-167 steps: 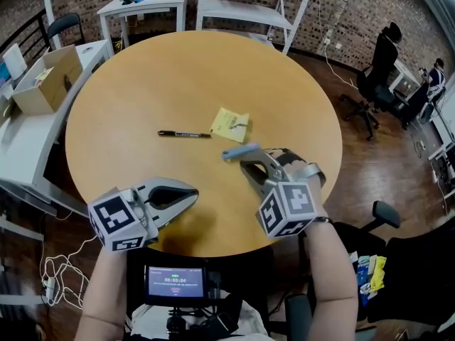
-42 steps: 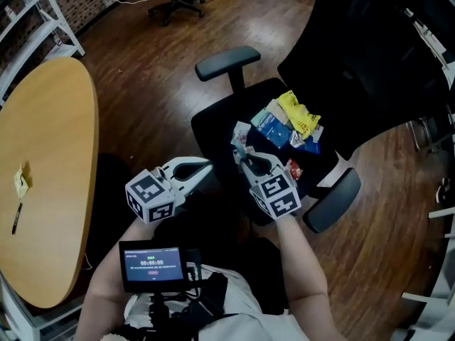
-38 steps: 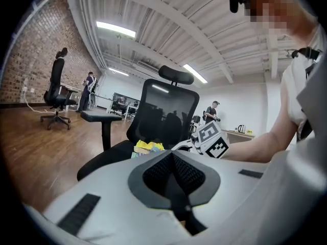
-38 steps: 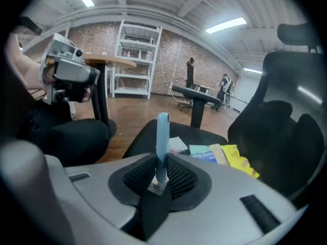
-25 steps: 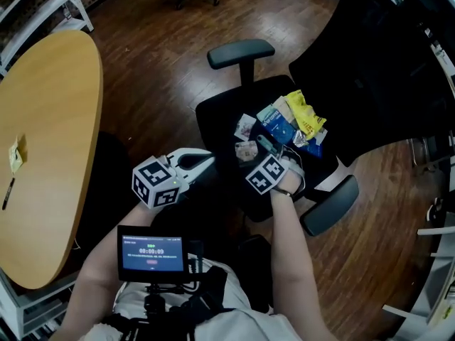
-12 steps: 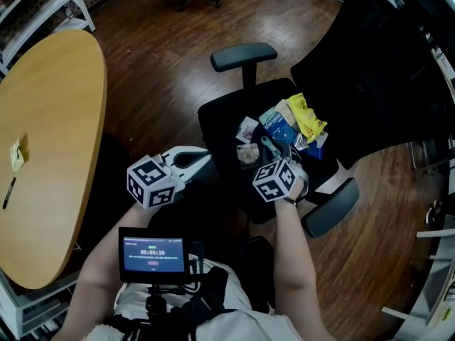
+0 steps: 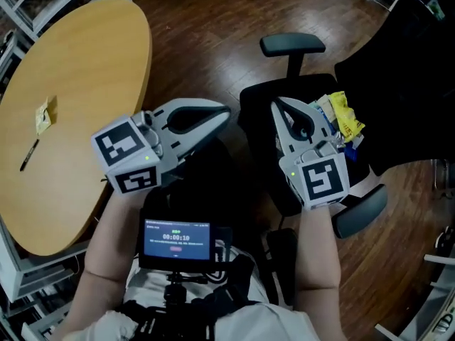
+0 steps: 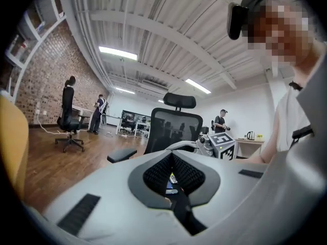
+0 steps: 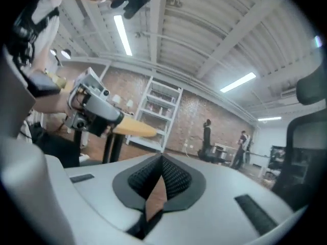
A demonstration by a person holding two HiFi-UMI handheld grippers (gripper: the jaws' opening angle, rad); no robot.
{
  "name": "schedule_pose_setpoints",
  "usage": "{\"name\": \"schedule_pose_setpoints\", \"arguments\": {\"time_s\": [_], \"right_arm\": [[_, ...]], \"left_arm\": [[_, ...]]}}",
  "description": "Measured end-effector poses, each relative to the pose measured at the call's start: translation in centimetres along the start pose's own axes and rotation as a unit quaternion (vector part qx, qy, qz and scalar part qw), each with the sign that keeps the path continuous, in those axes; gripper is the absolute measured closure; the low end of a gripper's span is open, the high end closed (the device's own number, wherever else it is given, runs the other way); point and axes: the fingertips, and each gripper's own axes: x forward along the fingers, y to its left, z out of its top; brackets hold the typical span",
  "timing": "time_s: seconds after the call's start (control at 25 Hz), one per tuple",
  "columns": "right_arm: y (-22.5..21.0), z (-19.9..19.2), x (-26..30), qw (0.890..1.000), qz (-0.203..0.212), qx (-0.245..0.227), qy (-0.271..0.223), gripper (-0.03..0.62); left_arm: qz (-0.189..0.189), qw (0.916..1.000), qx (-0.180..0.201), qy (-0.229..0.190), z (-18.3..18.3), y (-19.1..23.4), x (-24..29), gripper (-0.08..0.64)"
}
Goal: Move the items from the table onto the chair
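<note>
The round wooden table [image 7: 92,62] at the left holds a yellow sticky note [image 7: 44,114] and a black pen [image 7: 28,155]. On the black office chair [image 7: 256,109] at the right lies a pile of snack packets [image 7: 344,119], partly hidden by my right gripper [image 7: 275,104]. That gripper is raised above the seat; its jaws have just been closing and are shut with nothing between them. My left gripper [image 7: 225,111] hangs between table and chair, shut and empty. The left gripper view looks level past its tips at the chair back [image 8: 173,124].
A small monitor [image 7: 178,236] is mounted at the person's chest. The chair's armrests [image 7: 292,45] flank the seat. Wooden floor [image 7: 192,27] lies between table and chair. White shelving [image 9: 161,111] and several people at desks show far off in the gripper views.
The right gripper has lifted off the pile on the seat and gone from open to shut. The left has risen too. The head view has swung, showing more of the table.
</note>
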Motion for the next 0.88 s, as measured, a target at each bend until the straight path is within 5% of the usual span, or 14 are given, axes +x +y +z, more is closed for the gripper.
{"name": "schedule_pose_setpoints", "arguments": {"time_s": [0.16, 0.56, 0.88], "right_arm": [[4.1, 6.3, 2.8, 0.991, 0.105, 0.038, -0.072, 0.591], [13.7, 14.4, 8.5, 0.96, 0.246, 0.02, -0.134, 0.591], [22.6, 16.7, 11.2, 0.935, 0.337, 0.024, -0.108, 0.591]], "left_arm": [[0.037, 0.9984, 0.036, -0.022, 3.1, 0.1, -4.0, 0.551], [0.131, 0.9887, 0.068, -0.024, 4.7, 1.7, -13.9, 0.551], [0.194, 0.9783, 0.064, -0.036, 3.9, 2.9, -22.2, 0.551]]}}
